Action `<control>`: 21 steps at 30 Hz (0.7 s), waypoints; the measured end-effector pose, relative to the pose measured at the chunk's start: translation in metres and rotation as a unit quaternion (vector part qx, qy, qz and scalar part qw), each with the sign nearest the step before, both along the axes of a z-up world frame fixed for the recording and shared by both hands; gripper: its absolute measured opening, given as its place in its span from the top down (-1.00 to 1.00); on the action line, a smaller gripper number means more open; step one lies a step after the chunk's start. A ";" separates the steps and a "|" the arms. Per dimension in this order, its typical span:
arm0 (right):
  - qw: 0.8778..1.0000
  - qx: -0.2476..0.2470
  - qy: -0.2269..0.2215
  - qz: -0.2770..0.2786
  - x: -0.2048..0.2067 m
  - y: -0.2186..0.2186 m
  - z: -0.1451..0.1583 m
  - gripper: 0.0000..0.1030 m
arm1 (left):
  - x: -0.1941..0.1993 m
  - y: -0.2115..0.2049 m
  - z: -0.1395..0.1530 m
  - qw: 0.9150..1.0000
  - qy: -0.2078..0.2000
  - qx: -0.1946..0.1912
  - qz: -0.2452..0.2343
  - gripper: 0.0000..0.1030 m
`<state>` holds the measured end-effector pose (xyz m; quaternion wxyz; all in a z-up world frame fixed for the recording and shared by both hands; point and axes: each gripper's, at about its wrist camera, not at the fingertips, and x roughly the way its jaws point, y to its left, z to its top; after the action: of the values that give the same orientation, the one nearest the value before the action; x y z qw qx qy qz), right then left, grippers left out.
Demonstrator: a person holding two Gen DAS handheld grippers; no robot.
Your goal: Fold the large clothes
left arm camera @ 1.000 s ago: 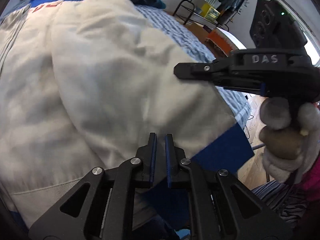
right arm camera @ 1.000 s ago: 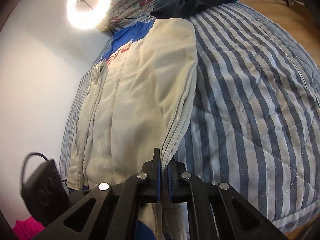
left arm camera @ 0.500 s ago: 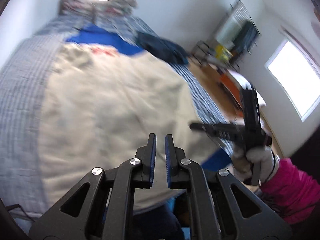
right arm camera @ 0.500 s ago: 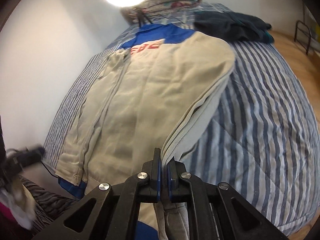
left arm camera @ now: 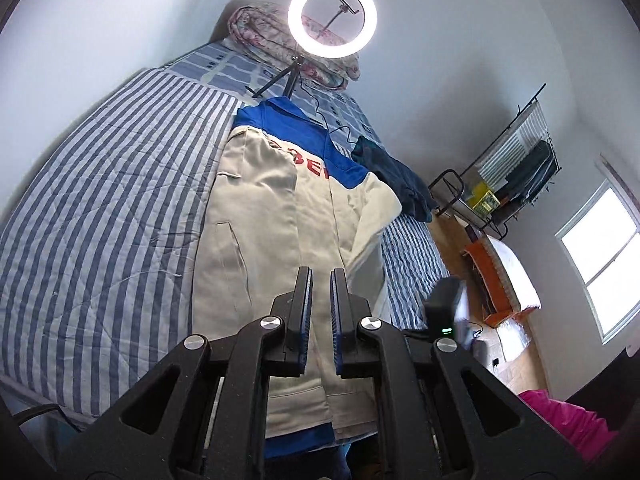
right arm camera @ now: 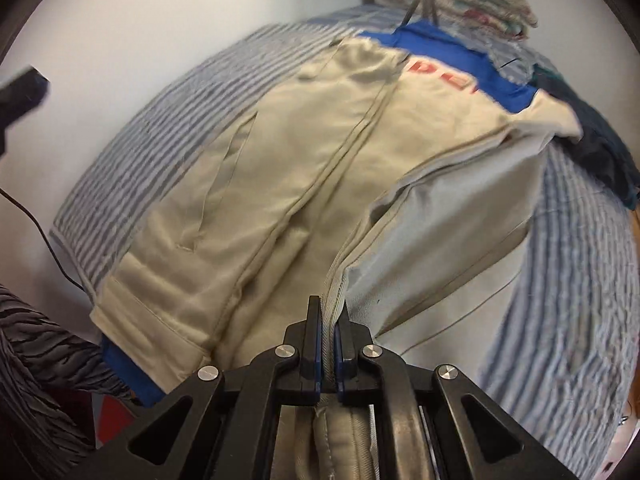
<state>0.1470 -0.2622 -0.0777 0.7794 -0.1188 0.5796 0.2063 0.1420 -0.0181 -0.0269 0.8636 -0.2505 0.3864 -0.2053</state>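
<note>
Left claw [left arm camera: 320,280], one second ago low over the jacket [left arm camera: 280,240], has withdrawn toward 6 o'clock and now views the whole bed [left arm camera: 100,220]. Right claw [right arm camera: 328,320] has lifted the jacket's right panel, folding it toward 9 o'clock

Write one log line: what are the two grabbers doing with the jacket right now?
left gripper: empty, above jacket | right gripper: shut on jacket edge | bed: under jacket

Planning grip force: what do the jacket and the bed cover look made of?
Jacket: seemingly matte woven cotton-like cloth, with soft creases and stitched seams; its hem, clamped in the right gripper, looks ribbed. Bed cover: apparently quilted striped fabric, with visible stitch lines.
</note>
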 end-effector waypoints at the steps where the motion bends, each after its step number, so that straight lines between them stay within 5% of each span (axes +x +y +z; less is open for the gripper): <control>1: 1.000 -0.009 0.006 0.006 0.001 0.006 -0.008 0.95 | 0.000 0.003 0.001 1.000 -0.001 -0.001 0.001 0.90; 7: 0.999 -0.025 0.018 0.021 0.003 0.017 -0.023 0.92 | 0.000 0.005 0.001 1.000 0.001 0.000 0.005 0.90; 10: 0.999 0.032 0.031 0.017 0.002 0.004 -0.013 0.78 | -0.001 0.000 0.000 1.000 0.002 0.014 0.000 0.90; 13: 0.994 0.100 0.047 0.013 -0.004 -0.012 0.006 0.31 | -0.002 -0.007 -0.006 1.000 0.010 0.027 -0.011 0.83; 16: 0.987 0.154 0.041 0.006 -0.008 -0.032 0.032 0.23 | -0.002 -0.018 -0.016 0.999 0.024 0.035 -0.026 0.56; 21: 0.977 0.210 0.007 -0.026 0.000 -0.077 0.074 0.13 | -0.004 -0.048 -0.033 0.996 0.044 0.047 -0.066 0.56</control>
<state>0.1468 -0.3388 -0.0035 0.7879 0.0640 0.5319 0.3035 0.1375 -0.0659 -0.0595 0.8409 -0.1923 0.4493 -0.2325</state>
